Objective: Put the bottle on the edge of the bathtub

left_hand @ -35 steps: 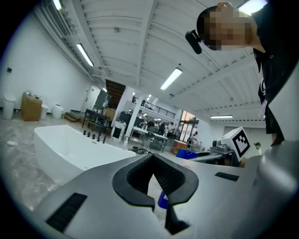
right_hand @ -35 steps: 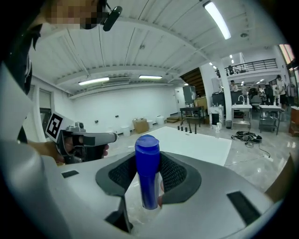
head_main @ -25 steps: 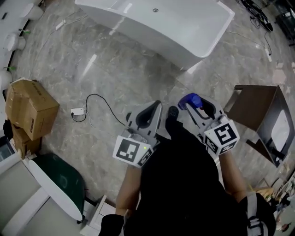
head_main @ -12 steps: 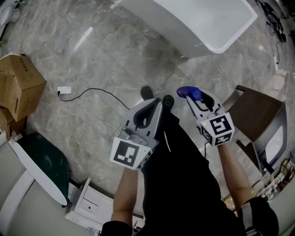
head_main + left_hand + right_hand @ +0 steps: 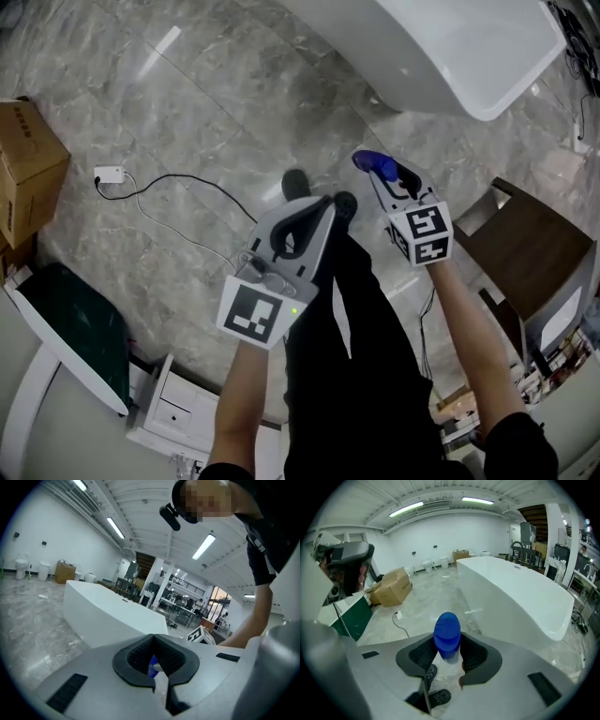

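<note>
A clear bottle with a blue cap stands between the pads of my right gripper, which is shut on it. In the head view the bottle pokes out ahead of the right gripper, over the marble floor and short of the white bathtub. The bathtub stretches ahead and to the right of the bottle. My left gripper hangs beside the person's legs, jaws shut with nothing in them. In its own view the left gripper points past the bathtub.
A cardboard box stands at the left, with a white plug and black cable on the floor near it. A green and white panel and a white drawer unit lie lower left. A brown table stands right.
The person has stepped towards the bathtub; it now fills the upper right of the head view. The right gripper has carried the bottle forward. The left gripper stays shut alongside.
</note>
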Motion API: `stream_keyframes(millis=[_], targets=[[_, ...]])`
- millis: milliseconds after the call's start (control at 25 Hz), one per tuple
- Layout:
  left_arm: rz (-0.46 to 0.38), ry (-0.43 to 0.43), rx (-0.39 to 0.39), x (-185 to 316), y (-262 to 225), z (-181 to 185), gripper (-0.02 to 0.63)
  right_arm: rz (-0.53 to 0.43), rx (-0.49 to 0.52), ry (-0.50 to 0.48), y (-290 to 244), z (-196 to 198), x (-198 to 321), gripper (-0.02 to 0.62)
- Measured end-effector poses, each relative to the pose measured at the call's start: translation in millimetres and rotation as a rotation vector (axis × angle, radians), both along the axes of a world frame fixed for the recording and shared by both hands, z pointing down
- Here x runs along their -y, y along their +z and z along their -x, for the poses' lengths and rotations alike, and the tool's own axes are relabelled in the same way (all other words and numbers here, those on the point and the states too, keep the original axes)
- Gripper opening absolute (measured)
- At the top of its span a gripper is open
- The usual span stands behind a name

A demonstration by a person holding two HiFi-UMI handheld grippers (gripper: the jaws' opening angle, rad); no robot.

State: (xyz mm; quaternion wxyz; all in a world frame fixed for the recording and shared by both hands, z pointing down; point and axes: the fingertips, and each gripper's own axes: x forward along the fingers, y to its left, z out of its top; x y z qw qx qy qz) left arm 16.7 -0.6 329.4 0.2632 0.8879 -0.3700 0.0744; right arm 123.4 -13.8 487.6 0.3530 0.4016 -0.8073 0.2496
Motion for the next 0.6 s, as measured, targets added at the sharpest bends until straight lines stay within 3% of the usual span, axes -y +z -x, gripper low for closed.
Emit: stream_keyframes(millis=[280, 600], targets=[[0.064, 0.049, 0.015, 19, 99, -2, 0.012, 0.074, -0.076, -0.05, 138, 1, 28, 0.153], [0.113, 0.14, 0.062, 27, 179, 8, 0.012, 0.16, -0.19, -0.04, 261, -4, 43, 0.152]])
